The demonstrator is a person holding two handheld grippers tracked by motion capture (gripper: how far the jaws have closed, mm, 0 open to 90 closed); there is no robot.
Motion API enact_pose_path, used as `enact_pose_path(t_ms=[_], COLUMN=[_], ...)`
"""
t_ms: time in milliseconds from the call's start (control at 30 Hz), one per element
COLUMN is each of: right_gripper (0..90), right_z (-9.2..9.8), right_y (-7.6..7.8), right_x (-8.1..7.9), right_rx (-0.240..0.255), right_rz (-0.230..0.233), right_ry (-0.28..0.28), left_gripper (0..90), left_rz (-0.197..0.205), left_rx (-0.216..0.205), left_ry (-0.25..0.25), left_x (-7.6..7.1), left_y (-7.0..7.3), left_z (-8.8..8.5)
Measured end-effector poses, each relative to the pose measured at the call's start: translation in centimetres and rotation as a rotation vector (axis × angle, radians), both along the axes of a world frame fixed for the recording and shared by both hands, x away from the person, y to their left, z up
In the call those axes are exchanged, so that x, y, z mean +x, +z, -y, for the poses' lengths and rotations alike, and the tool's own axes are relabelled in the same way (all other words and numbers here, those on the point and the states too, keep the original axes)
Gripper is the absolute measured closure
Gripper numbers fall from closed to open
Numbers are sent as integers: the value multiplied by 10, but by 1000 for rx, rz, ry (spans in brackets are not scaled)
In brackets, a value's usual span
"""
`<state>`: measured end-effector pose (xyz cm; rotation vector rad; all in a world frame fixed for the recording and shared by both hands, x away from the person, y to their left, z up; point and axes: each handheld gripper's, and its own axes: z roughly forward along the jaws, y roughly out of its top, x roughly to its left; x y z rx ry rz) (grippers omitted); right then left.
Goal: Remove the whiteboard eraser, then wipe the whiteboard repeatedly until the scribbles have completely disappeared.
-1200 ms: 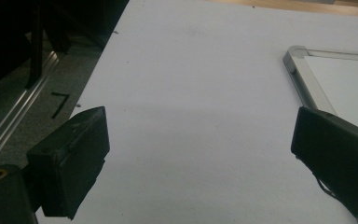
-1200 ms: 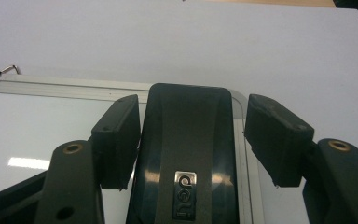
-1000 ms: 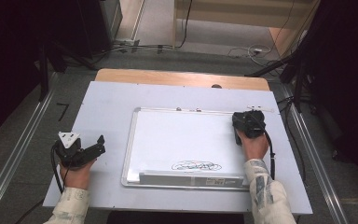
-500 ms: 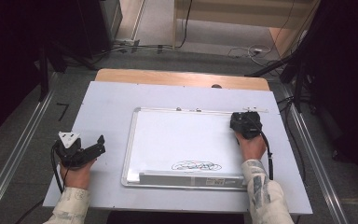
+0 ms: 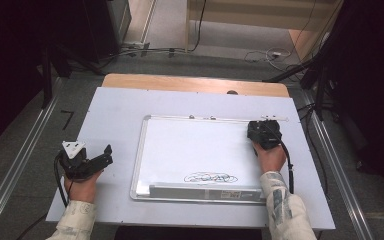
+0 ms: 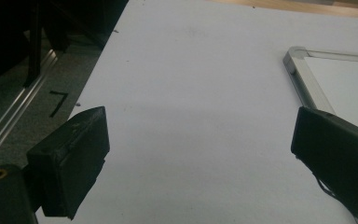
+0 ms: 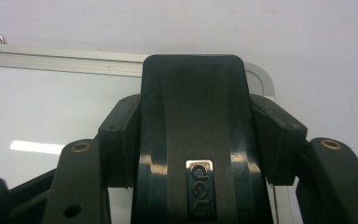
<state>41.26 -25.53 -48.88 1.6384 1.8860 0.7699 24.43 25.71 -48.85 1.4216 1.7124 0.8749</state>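
A whiteboard (image 5: 195,150) with a metal frame lies flat on the white table, and a black scribble (image 5: 210,177) sits near its front edge. My right gripper (image 5: 264,131) rests at the board's far right corner. In the right gripper view its jaws (image 7: 196,135) press both sides of a dark eraser block (image 7: 191,93) with a small metal label. They have just been closing on it. My left gripper (image 5: 105,155) lies on the table left of the board. Its jaws (image 6: 200,158) stand wide open over bare table with nothing between them.
The board's near-left corner (image 6: 298,56) lies just right of my left gripper's jaws. A wooden strip (image 5: 195,84) runs along the table's far edge. Metal rails (image 5: 15,170) flank the table, and cables lie on the floor beyond.
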Motion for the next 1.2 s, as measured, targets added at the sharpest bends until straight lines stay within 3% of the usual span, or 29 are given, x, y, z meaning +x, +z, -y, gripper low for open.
enact_pose_path(t_ms=[167,267,567,833,1200], right_gripper=[384,384,383,383,383], right_z=[1,0,-2,-10,-24], right_y=[8,19,28,33,29], right_x=[-7,-18,-44,-67,-83], right_rx=[35,58,110,107,106], right_rz=[28,52,47,58,28], right_ry=[19,66,145,220,284], left_gripper=[45,45,45,45,44], left_rz=[-2,0,1,-2,2], left_rx=[1,0,4,2,-1], left_ry=[-2,0,0,-1,-5], left_x=[0,0,-2,-1,-1], left_y=[0,0,1,1,1], left_z=[0,0,1,1,2])
